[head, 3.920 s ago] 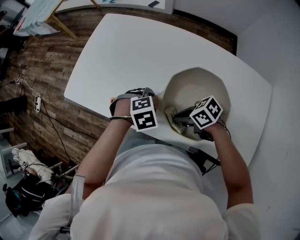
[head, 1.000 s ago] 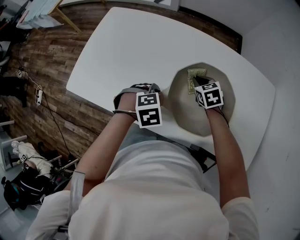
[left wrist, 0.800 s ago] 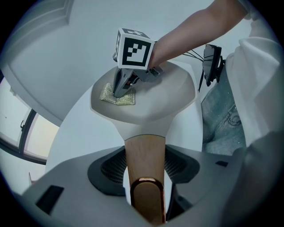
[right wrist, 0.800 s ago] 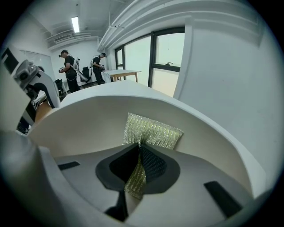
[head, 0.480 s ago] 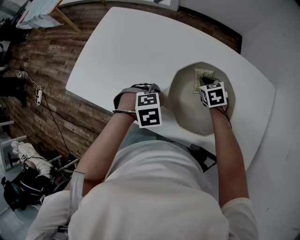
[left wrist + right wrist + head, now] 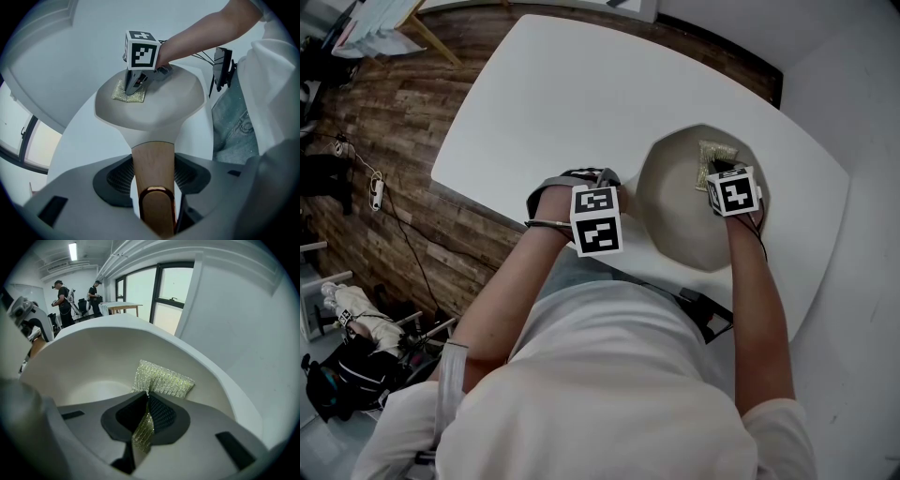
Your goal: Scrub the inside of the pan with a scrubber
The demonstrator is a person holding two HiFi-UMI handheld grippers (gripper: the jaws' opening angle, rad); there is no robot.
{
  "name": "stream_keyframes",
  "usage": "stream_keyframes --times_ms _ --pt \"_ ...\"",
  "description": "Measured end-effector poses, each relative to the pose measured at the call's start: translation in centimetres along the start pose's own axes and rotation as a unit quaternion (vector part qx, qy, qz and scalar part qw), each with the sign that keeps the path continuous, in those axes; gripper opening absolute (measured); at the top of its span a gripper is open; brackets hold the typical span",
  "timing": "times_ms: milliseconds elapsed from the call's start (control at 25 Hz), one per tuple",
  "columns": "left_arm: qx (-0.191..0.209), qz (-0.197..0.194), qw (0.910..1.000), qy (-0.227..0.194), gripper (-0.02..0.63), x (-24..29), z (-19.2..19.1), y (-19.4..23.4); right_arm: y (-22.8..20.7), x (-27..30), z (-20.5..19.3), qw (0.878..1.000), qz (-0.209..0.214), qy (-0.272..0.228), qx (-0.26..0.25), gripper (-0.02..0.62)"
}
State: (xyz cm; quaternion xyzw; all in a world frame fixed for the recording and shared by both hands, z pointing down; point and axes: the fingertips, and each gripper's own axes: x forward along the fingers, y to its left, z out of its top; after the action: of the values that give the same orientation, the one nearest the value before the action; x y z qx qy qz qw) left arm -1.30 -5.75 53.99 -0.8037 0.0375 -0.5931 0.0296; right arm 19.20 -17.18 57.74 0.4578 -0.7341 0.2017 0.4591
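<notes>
- The pan (image 6: 675,211), pale and deep, sits on the near right part of the white tabletop (image 6: 553,103), close to its near edge.
- The pan's wooden handle (image 6: 152,157) points left, toward the left tongs (image 6: 153,177).
- The left tongs are spread wide and clamp the handle from both sides, with both pads pressed against the wood.
- The left tongs hold nothing else.
- The right tongs (image 6: 143,423) reach down into the pan from its near right side.
- They are nearly closed, pinching one edge of the scrubber (image 6: 161,378), a thin, glittery, yellow-green mesh pad.
- The pinched strip stands on edge between the pads.
- The rest of the scrubber fans out just beyond the tips of the right tongs.
- That free part lies flat against the pan's inner wall at the far right, just below the rim.
- In the head view the scrubber shows directly beyond the marker cube on the right tongs, well apart from the left tongs.
</notes>
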Motion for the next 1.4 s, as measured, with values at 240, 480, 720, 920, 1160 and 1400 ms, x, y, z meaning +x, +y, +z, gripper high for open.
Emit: stream_keyframes --times_ms 240,480,720,920,1160,1400 --pt "-0.001 -0.001 1.0 -0.002 0.244 0.0 0.0 0.0 -0.6 -0.3 -0.8 1.0 -0.008 0.022 -0.013 0.035" --pt "-0.002 -0.002 1.0 -0.003 0.244 -0.1 0.0 -0.1 -1.2 -1.1 -1.9 0.998 -0.016 0.055 -0.011 0.037" --pt "-0.003 -0.002 1.0 -0.002 0.242 0.1 0.1 -0.3 -1.3 -1.4 -2.9 0.997 -0.013 0.076 -0.024 0.035" --pt "-0.003 -0.002 1.0 -0.003 0.242 0.0 0.1 -0.5 -1.1 -1.9 -3.9 0.994 -0.011 0.102 -0.036 0.037" --pt "-0.004 -0.003 1.0 -0.002 0.242 0.1 0.1 -0.4 -1.2 -2.4 -5.2 0.984 -0.01 0.168 -0.064 0.037" --pt "-0.007 -0.002 1.0 -0.004 0.242 -0.2 0.2 -0.3 -0.6 -2.6 -4.8 0.979 0.002 0.179 -0.094 0.037"
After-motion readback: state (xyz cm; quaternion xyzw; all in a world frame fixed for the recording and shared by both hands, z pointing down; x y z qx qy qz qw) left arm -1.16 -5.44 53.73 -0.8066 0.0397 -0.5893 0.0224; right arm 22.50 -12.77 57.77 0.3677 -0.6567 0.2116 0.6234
